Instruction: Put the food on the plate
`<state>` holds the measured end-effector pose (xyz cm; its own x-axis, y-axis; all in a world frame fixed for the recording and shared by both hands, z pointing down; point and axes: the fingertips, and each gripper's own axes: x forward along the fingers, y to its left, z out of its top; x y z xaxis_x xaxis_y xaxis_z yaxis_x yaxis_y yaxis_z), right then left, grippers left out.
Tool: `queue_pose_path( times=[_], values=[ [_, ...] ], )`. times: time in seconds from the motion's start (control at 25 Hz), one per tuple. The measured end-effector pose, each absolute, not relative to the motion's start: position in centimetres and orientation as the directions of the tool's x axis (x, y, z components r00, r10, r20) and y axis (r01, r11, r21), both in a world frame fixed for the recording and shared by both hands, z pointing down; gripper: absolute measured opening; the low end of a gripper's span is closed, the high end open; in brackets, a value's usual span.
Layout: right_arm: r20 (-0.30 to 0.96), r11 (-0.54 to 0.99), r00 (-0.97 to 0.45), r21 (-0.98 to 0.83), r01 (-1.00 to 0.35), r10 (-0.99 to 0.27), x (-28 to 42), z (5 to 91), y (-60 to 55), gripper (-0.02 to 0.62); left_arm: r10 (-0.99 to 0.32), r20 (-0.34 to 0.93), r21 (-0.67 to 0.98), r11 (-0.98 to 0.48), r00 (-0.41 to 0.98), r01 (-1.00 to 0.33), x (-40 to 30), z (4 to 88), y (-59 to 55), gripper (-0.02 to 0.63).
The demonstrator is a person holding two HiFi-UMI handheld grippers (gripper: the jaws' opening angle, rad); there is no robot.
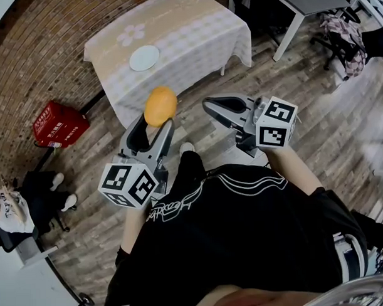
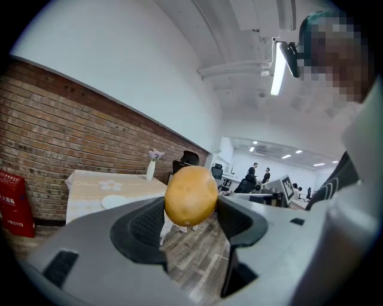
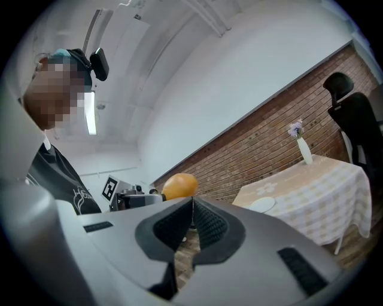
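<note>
A round orange-yellow food item [image 1: 160, 106] sits between the tips of my left gripper [image 1: 158, 119], which is shut on it in mid air, well short of the table. The left gripper view shows the food [image 2: 190, 196] pinched between both pads. A small white plate [image 1: 143, 57] lies on the table [image 1: 194, 36] with the pale checked cloth ahead. My right gripper [image 1: 210, 106] hangs beside the left one, jaws closed together with nothing in them. In the right gripper view the food [image 3: 179, 186] and the plate [image 3: 262, 204] both appear.
A red crate [image 1: 59, 125] stands on the wood floor at the left by the brick wall. A white vase with flowers [image 2: 151, 168] stands at the far end of the table. A white desk [image 1: 312, 7] and office chairs fill the upper right.
</note>
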<state>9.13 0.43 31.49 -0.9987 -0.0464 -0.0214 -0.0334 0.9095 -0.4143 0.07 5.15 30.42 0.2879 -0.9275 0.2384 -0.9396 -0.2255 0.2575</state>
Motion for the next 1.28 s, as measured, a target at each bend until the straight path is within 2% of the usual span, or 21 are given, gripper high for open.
queue_pose_path(
  times=[0.16, 0.76, 1.28],
  values=[
    [-0.015, 0.904, -0.998, -0.425, -0.048, -0.061, 8.2, 32.7, -1.3, -0.003, -0.922, 0.248, 0.271, -0.227, 0.296, -0.935, -1.1, 31.9, 3.5, 0.273],
    [0.04, 0.866, -0.992, -0.485, -0.123, -0.119, -3.1, 33.8, -13.1, -0.003, -0.89, 0.307, 0.319, -0.238, 0.338, -0.917, -12.8, 33.5, -8.8, 0.273],
    [0.08, 0.844, -0.98, -0.498, -0.2, -0.185, -9.2, 34.5, -19.3, -0.003, -0.876, 0.329, 0.288, -0.264, 0.354, -0.921, -20.0, 34.5, -16.5, 0.273]
  ],
)
